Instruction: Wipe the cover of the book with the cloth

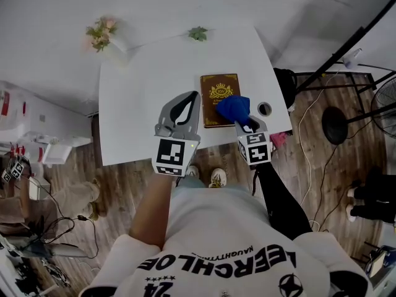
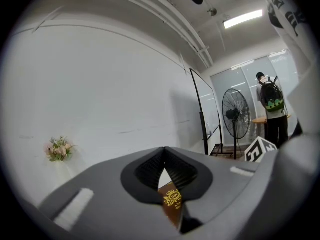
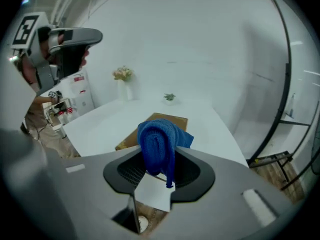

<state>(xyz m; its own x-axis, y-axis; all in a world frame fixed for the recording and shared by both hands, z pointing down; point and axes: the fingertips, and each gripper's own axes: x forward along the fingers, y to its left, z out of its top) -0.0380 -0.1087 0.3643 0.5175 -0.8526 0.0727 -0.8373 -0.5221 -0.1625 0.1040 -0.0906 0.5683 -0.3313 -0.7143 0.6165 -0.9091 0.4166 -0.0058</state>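
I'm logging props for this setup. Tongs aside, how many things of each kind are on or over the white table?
Book: 1
Blue cloth: 1
Plant decorations: 2, the flowers and the green sprig
Small round item: 1
Total: 5

The book (image 1: 216, 88) lies on the table (image 1: 142, 104), plant (image 1: 198, 34) behind.

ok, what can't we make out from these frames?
Head view: the cloth in the right gripper covers a corner of the book; contact is hidden.
Left gripper view: the body of the left gripper hides all but a sliver of the book.
Head view: cover print and the round thing near the table edge are too small.
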